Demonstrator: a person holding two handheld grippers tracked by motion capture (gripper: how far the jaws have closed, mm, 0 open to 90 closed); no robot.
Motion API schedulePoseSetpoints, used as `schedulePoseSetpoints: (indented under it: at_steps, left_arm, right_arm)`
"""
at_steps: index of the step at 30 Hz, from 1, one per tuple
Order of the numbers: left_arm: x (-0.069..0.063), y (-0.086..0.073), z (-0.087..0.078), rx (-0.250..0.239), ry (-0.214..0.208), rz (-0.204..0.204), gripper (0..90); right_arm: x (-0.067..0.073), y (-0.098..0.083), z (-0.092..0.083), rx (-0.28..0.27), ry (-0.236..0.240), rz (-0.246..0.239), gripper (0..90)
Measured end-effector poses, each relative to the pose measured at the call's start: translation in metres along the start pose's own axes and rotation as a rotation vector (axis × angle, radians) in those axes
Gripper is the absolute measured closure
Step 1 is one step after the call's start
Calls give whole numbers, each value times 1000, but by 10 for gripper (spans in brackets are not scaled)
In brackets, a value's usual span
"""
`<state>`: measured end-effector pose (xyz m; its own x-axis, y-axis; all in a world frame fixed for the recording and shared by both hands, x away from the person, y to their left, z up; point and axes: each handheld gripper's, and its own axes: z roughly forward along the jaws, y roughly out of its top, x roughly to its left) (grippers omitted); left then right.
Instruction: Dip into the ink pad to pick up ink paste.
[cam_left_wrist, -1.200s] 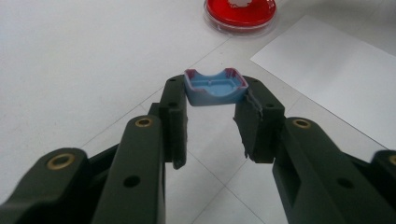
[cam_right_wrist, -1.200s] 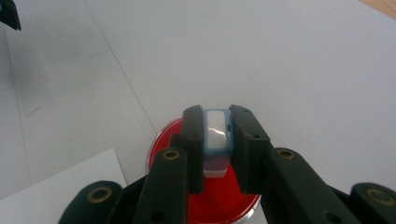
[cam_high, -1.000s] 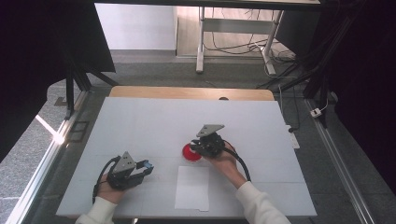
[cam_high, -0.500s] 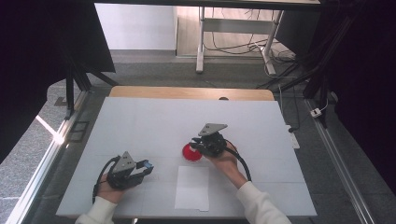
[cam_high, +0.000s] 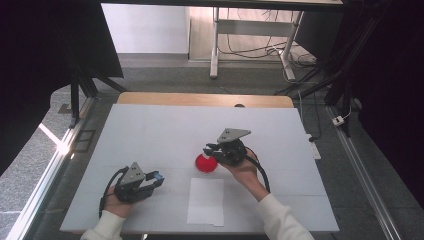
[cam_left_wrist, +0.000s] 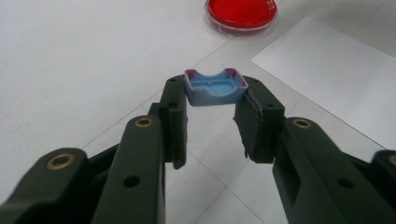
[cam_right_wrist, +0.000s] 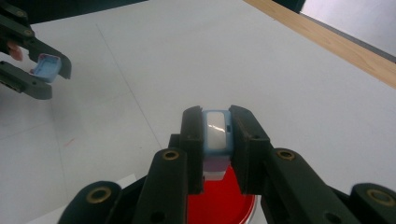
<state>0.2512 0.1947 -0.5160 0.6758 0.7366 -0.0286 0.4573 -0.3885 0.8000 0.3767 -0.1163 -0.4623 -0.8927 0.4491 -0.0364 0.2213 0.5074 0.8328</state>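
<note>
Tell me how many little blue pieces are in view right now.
2. One blue piece sits clamped in the left gripper fingers; the other blue piece is clamped in the right gripper, above the red dish.

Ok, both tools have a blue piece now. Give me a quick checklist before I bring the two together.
1. Left tool grips its piece: ok, the open blue tray-like piece sits clamped between the tips.
2. Right tool grips its piece: ok, the blue and white piece is pinched between both pads.
3. Right piece clear of the red dish: ok, it hangs above the dish.
4. Path between the tools free: ok, bare white table lies between them; the white paper sheet lies flat nearer the person.
5. Pieces facing to mate: cannot tell.
</note>
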Motion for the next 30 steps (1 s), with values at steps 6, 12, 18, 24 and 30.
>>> schedulePoseSetpoints:
  at_steps: [6,12,18,24,30]
  left_arm:
    - [0,0,0,1,-2,1,645]
    - [0,0,0,2,-1,1,645]
    - [0,0,1,7,-4,4,645]
    - [0,0,1,7,-5,1,645]
    - [0,-1,1,7,-6,1,645]
  right_arm:
    - [2,-1,5,36,12,-6,751]
    - [3,-3,10,64,13,-15,751]
    - [2,-6,14,105,9,-12,751]
    - [2,-9,19,128,8,-18,751]
    - [3,-11,24,152,8,-32,751]
